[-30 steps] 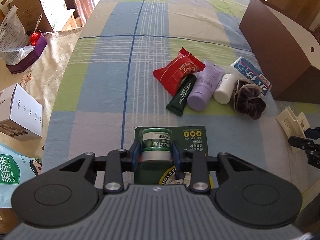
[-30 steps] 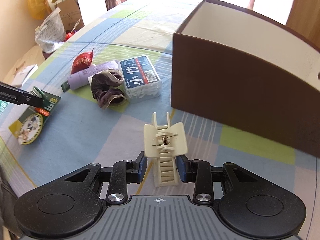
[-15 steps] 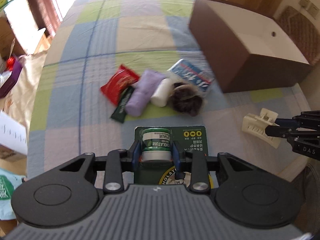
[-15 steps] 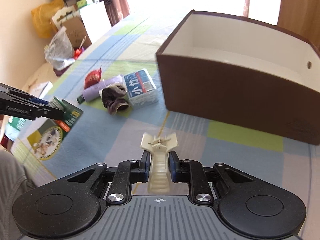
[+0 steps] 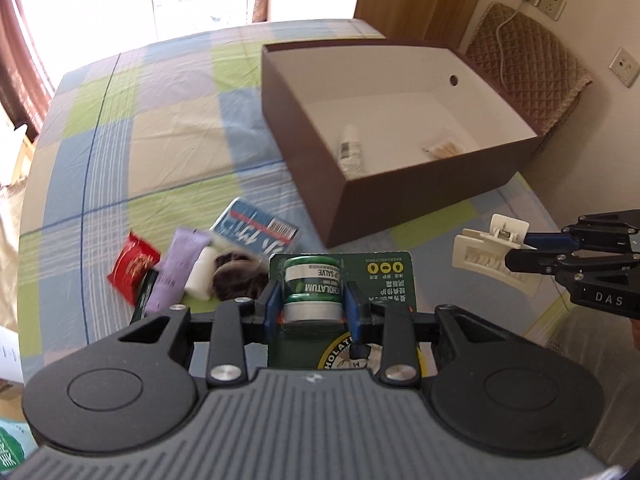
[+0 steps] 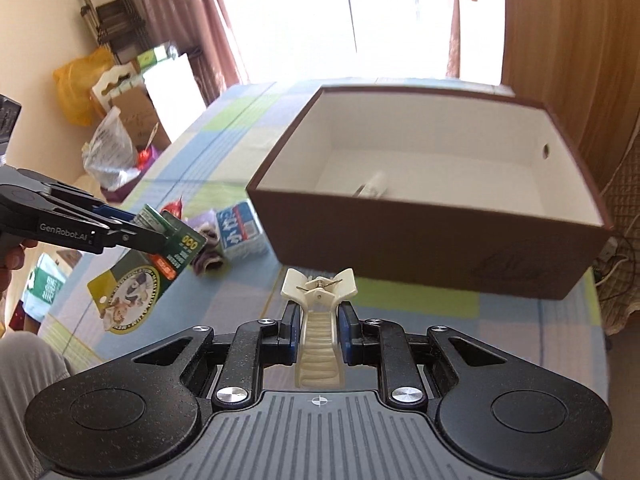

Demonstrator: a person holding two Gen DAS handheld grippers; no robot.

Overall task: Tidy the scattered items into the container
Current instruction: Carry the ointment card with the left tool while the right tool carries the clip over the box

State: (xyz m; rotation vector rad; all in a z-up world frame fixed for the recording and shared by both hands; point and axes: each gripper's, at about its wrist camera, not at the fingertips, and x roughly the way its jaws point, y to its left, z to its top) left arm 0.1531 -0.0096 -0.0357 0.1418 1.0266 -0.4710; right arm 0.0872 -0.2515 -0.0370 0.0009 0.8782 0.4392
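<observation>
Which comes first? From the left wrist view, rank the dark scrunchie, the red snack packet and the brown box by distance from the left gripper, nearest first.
1. The dark scrunchie, on the bedsheet just left of the left gripper, which is shut on the salve pack.
2. The red snack packet, farther left at the end of the pile.
3. The brown box, ahead and to the right.

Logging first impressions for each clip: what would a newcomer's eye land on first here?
Probably both tongs held in the air, each loaded: the left tongs are shut on a carded green salve tin, the right tongs on a cream hair claw clip. Beyond them, the open brown box sits on the checked cloth, with a heap of toiletries to its left.
</observation>
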